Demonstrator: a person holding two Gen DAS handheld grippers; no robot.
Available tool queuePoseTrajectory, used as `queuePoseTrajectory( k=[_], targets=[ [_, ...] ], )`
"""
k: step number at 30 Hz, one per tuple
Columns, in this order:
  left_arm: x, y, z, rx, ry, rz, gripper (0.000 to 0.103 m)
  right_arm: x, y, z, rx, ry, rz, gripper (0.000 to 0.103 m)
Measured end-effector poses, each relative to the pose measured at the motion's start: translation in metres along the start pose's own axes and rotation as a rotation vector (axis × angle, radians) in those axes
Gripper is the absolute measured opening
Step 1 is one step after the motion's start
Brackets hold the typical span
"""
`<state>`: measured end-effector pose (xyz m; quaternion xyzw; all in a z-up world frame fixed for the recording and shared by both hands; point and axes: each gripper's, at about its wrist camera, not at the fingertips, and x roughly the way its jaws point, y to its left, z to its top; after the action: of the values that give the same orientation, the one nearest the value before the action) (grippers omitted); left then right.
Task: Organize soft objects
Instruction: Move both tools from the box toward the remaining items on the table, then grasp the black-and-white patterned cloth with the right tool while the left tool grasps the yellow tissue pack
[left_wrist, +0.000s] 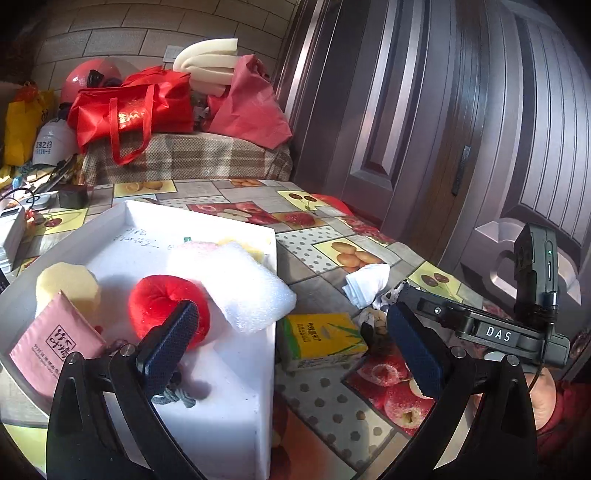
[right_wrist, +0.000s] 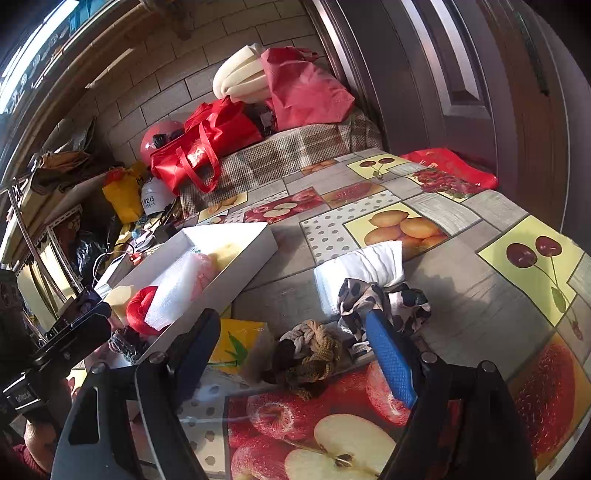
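Note:
A white tray (left_wrist: 236, 435) on the fruit-print table holds a red plush apple (left_wrist: 162, 299), a white foam sheet (left_wrist: 240, 284), a yellow sponge (left_wrist: 68, 284), a pink packet (left_wrist: 51, 347) and a grey knotted cord (left_wrist: 177, 395). My left gripper (left_wrist: 291, 350) is open above the tray's right edge, with a yellow tissue pack (left_wrist: 321, 341) between its fingers. My right gripper (right_wrist: 291, 354) is open around a brown braided scrunchie (right_wrist: 310, 354). A spotted cloth (right_wrist: 384, 299) and a white folded cloth (right_wrist: 373, 264) lie just beyond it.
A plaid-covered bench (left_wrist: 184, 158) at the back carries red bags (left_wrist: 133, 110) and rolled white foam (left_wrist: 207, 66). A dark door (left_wrist: 443, 110) stands on the right. Clutter, cables and a small black box (left_wrist: 73, 195) sit at the table's left.

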<state>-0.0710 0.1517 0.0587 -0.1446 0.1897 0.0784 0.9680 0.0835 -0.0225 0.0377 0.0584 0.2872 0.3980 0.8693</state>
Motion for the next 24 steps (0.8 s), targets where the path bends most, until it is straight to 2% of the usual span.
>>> queuePoseTrajectory(
  k=[5,9,11,12,14,16,18,20,22,24],
  targets=[
    [0.031,-0.027,0.011,-0.057,0.035,-0.126,0.102,-0.006,-0.020,0.002,0.087,-0.021,0.014,0.081],
    [0.059,-0.020,0.015,-0.148,0.094,-0.137,0.102,-0.007,-0.028,0.004,0.117,-0.020,0.030,0.081],
    [0.059,-0.016,0.016,-0.163,0.080,-0.090,0.102,-0.008,-0.032,0.004,0.130,-0.019,0.033,0.081],
    [0.054,-0.015,0.017,-0.152,0.049,-0.044,0.102,-0.009,-0.034,0.004,0.135,-0.021,0.035,0.081],
    [0.041,-0.012,0.020,-0.124,-0.024,0.070,0.102,-0.010,-0.038,0.005,0.141,-0.027,0.035,0.081],
    [0.028,-0.004,0.023,-0.116,-0.089,0.218,0.103,-0.012,-0.042,0.006,0.144,-0.034,0.024,0.081],
    [0.020,0.006,0.022,-0.151,-0.104,0.277,0.103,-0.015,-0.048,0.009,0.139,-0.046,0.000,0.081],
    [0.017,0.005,0.019,-0.160,-0.096,0.241,0.103,-0.013,-0.056,0.015,0.121,-0.037,-0.029,0.081],
    [0.022,-0.009,0.017,-0.117,-0.067,0.181,0.103,-0.003,-0.064,0.021,0.087,0.027,-0.036,0.081],
    [0.036,-0.029,0.012,-0.049,0.004,0.099,0.102,0.009,-0.069,0.024,0.053,0.101,-0.032,0.081]
  ],
)
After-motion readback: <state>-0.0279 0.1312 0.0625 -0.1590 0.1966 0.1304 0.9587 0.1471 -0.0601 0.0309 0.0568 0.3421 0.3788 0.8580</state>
